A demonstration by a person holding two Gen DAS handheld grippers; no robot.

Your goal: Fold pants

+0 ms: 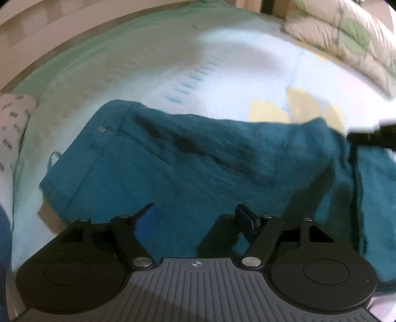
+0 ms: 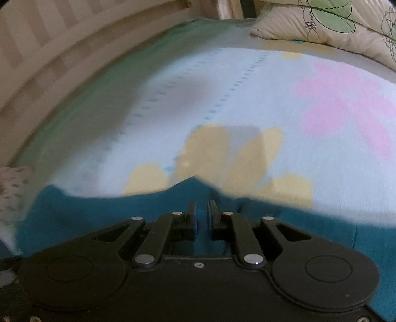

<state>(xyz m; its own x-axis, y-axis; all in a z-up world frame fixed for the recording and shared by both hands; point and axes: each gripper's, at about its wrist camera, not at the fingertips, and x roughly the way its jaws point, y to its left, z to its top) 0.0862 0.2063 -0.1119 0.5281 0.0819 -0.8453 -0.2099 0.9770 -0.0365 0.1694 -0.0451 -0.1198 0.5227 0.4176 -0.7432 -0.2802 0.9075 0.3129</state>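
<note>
Teal pants [image 1: 188, 168] lie on a pale bed sheet, the hem at the left and folds across the middle. My left gripper [image 1: 195, 213] is open, its fingers wide apart just above the near part of the cloth. In the right wrist view the pants [image 2: 86, 213] fill the lower part. My right gripper [image 2: 201, 213] is shut on a raised fold of the pants, which peaks just ahead of its tips. The right gripper also shows at the right edge of the left wrist view [image 1: 371, 137], holding up the cloth there.
The bed sheet [image 2: 272, 94] has yellow and pink flower shapes and dotted blue lines. A quilted pillow [image 2: 321, 22] lies at the far right. A patterned white cloth [image 1: 12, 123] sits at the left. A striped wall [image 2: 37, 37] runs along the far side.
</note>
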